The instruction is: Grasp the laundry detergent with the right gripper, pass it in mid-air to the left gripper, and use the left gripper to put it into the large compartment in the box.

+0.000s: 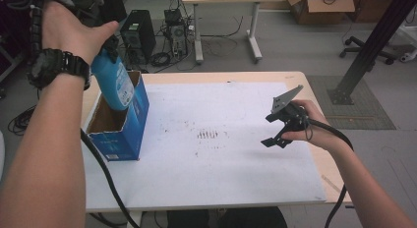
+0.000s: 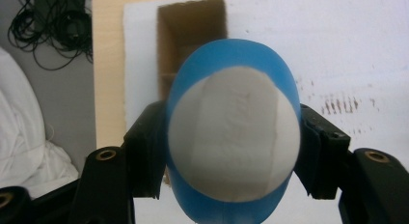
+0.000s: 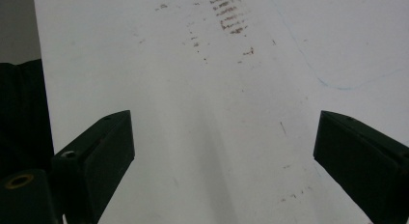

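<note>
A blue bottle [image 1: 114,80] hangs upright with its lower end inside the open top of a blue cardboard box [image 1: 123,129] at the table's left. My left gripper [image 1: 105,39] is shut on the bottle's upper part. In the left gripper view the bottle [image 2: 234,137] shows its rounded blue body and grey-white face, clamped between both jaws, with the box's brown inside [image 2: 190,35] beyond it. My right gripper [image 1: 280,132] hovers low over the white sheet at the table's right, open and holding nothing. The right gripper [image 3: 224,151] has its jaws far apart over bare sheet.
A white sheet [image 1: 216,159] with a patch of dark marks [image 1: 209,134] covers the wooden table [image 1: 317,93]. Behind the table are a computer tower [image 1: 137,34], cables, another desk and a cardboard box [image 1: 319,7]. A black metal post [image 1: 366,53] stands at the right.
</note>
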Motion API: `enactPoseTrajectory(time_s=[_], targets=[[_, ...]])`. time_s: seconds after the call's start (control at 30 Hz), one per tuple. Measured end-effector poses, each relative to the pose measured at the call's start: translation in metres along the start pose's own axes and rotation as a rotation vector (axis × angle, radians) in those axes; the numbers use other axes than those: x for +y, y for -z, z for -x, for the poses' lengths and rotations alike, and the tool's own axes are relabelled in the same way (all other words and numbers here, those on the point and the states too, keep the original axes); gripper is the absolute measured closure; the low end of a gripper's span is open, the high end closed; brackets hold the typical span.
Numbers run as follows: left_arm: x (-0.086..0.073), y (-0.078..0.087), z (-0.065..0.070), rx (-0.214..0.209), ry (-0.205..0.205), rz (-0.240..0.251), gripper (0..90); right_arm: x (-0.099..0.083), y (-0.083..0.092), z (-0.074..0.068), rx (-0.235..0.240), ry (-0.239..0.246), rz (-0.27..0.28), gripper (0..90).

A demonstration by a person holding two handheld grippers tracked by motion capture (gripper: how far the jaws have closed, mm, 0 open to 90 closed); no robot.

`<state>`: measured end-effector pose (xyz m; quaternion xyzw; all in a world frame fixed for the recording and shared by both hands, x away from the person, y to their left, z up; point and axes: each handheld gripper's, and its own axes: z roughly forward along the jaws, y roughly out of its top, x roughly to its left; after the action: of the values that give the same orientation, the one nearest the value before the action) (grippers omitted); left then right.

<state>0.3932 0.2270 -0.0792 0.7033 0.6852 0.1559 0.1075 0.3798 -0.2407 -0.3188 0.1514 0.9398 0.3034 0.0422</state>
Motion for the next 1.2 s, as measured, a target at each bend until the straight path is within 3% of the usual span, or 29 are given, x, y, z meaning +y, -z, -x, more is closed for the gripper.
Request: enactPoseTrajectory(time_s=[0.13, 0.5, 1.2], targets=[[-0.001, -0.004, -0.011, 0.007, 0.041, -0.006, 38.1, -0.005, 0.003, 0.003, -0.008, -0.013, 0.001, 7.6], [-0.006, -0.029, -0.023, 0.032, 0.056, -0.040, 38.1, -0.015, 0.008, 0.009, -0.006, -0.042, 0.002, 7.7], [-0.033, -0.123, -0.029, -0.002, 0.052, -0.135, 38.2, -0.019, 0.003, 0.008, 0.015, -0.052, 0.006, 7.7]])
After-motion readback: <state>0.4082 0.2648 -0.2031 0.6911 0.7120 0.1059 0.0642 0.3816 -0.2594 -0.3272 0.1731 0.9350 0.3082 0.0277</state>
